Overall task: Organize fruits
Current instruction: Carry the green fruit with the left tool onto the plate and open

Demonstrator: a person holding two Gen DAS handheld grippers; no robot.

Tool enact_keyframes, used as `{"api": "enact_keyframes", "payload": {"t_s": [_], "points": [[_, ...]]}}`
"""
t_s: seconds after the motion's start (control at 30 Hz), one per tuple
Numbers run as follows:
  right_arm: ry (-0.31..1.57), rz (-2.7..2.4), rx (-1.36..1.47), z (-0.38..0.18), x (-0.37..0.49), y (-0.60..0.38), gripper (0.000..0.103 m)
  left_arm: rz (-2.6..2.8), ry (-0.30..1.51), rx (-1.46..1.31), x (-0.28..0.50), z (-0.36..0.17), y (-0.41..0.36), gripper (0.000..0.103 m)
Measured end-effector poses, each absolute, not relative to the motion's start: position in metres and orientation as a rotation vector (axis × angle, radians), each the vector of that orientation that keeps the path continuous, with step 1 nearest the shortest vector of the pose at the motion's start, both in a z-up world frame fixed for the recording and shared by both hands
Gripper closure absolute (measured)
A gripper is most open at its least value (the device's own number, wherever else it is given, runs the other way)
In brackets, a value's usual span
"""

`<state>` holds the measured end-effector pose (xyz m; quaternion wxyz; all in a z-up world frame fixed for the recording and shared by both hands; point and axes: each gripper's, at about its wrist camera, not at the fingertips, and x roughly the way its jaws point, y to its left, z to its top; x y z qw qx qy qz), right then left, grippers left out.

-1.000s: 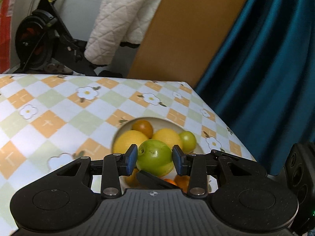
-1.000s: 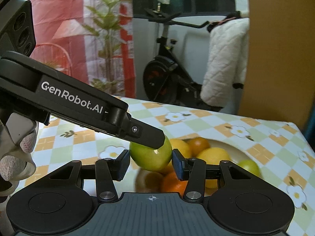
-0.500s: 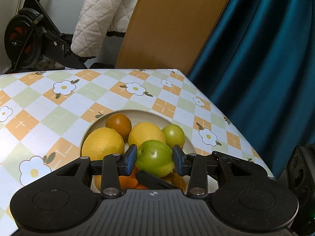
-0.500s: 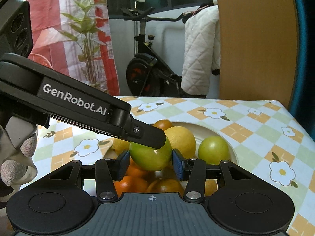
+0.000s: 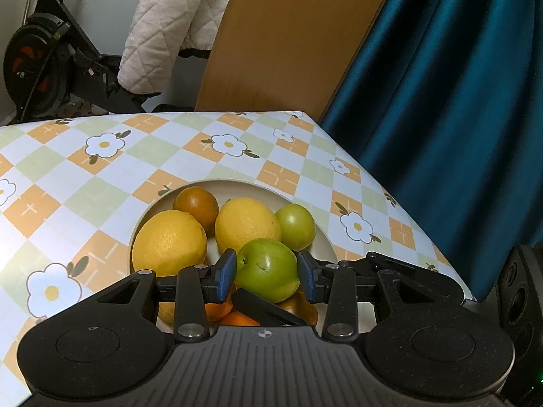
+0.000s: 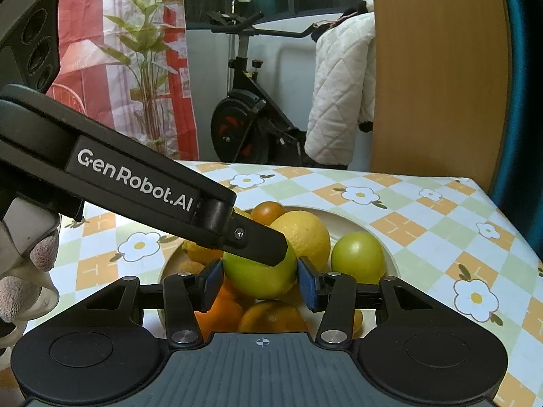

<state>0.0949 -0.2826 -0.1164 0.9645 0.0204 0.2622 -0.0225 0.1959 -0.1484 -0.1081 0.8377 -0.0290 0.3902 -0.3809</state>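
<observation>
Orange, green and white checks with white flowers on the tablecloth (image 5: 101, 169); beside it, a teal curtain (image 5: 441, 101).

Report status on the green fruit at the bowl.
Left gripper and right gripper both shut on one green fruit. Fruit over the piled bowl. Close beneath: lemons, oranges; nothing else in the way.

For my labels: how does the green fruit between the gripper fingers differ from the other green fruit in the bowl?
The gripped green fruit sits between the pads of the left gripper and the right gripper, above the pile; the free green fruit lies untouched near the bowl rim. The gripped one shows a dimple; the free one shows smooth skin. Both are round and green.
</observation>
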Motion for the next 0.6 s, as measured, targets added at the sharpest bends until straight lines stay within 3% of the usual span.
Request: {"api": "enact_keyframes", "payload": {"t_s": [0.6], "points": [[0.548, -0.066, 0.02, -0.1175, 0.095, -0.2831, 0.059, -0.792, 0.849, -0.044, 0.1942, -0.1148, -0.146, 0.062]]}}
